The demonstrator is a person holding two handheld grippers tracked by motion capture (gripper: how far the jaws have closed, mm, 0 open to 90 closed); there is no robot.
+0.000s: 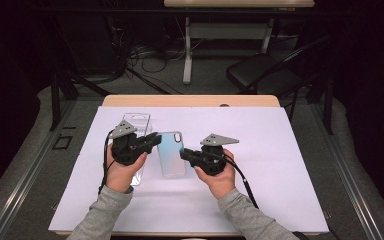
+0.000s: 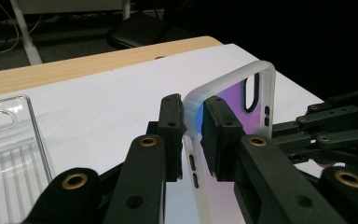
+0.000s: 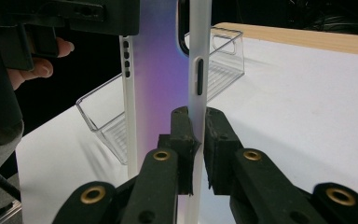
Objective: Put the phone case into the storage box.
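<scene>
A phone case [image 1: 172, 154] with frosted white edges and a blue-to-purple back is held between both grippers above the white sheet. My left gripper [image 1: 156, 139] is shut on the case's left rim near its top; in the left gripper view the jaws pinch that rim [image 2: 192, 122]. My right gripper [image 1: 183, 154] is shut on the right rim about halfway down; in the right gripper view the jaws clamp the edge [image 3: 197, 121] below a side slot. A clear plastic tray [image 1: 135, 125] lies behind and under my left hand.
The white sheet [image 1: 260, 165] covers a wooden table [image 1: 190, 100]. Beyond the table stand a folding chair [image 1: 260, 70] and a desk frame with cables on the floor. The clear plastic tray [image 2: 9, 149] lies left of the case in the left gripper view.
</scene>
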